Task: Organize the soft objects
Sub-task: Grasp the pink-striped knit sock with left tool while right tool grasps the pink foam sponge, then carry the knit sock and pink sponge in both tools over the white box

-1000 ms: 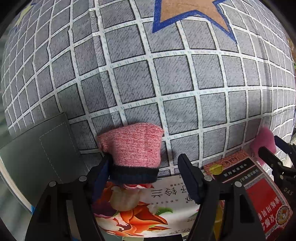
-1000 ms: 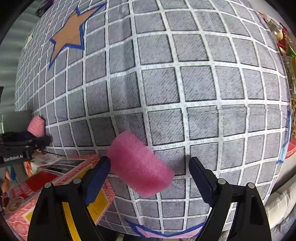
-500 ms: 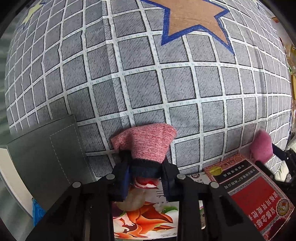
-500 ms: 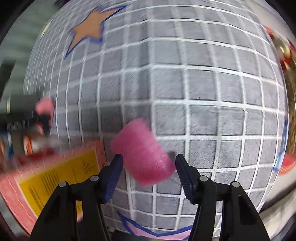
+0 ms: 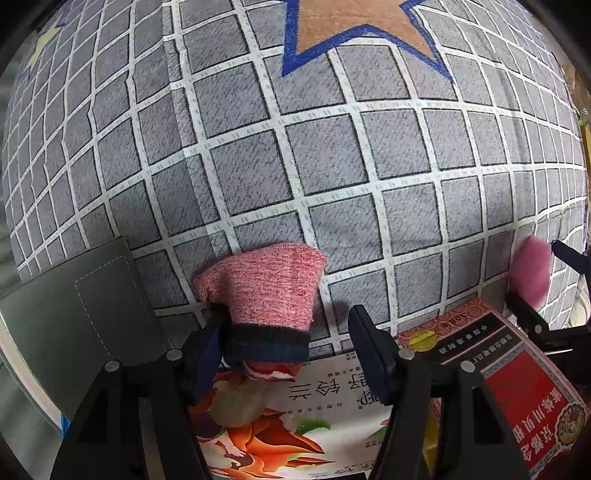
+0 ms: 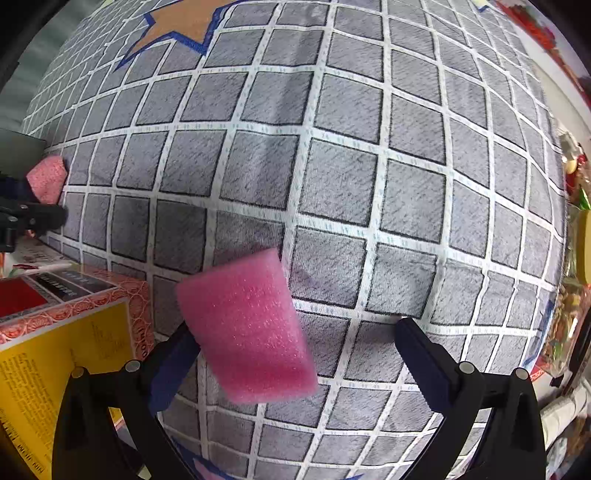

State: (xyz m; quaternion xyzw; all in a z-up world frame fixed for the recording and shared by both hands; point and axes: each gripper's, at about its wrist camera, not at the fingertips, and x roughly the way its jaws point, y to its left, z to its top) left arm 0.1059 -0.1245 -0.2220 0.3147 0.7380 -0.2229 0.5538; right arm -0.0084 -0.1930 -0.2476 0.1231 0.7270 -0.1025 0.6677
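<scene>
Your right fingers (image 6: 295, 354) are spreading to their widest, and the pink foam block (image 6: 247, 328) sits between them, leaning against the near-left finger with the other finger well clear, so nothing grips it. Your left fingers (image 5: 284, 354) are opening too; the pink knitted sock (image 5: 264, 299) lies between them with its dark cuff against the left-hand finger and a plain gap to the right-hand one, so it is let go as well.

Taking the checked cloth (image 5: 332, 177) as the landmark: both soft things rest on it at its near edge, the sock toward its left end, the foam block toward its right, well apart from each other. Judging by this, you have set two soft pieces down in a row on the cloth and are releasing them. Whether more soft items remain to be sorted cannot be told from these views.

The cloth itself is the largest thing here, grey squares on a white grid with an orange, blue-edged star (image 5: 365, 26) at its far side; it spreads wide and lies mostly flat with a few soft creases. Whether a worktop or a bed lies under it I cannot say. At the cloth's near-left corner lies a grey stitched pad (image 5: 74, 314). Along its near edge, between sock and foam, lie a red printed box (image 5: 517, 373) and a flowered packet (image 5: 277, 424). Beyond the cloth's right edge there is colourful clutter (image 6: 570, 258), too blurred to name.
</scene>
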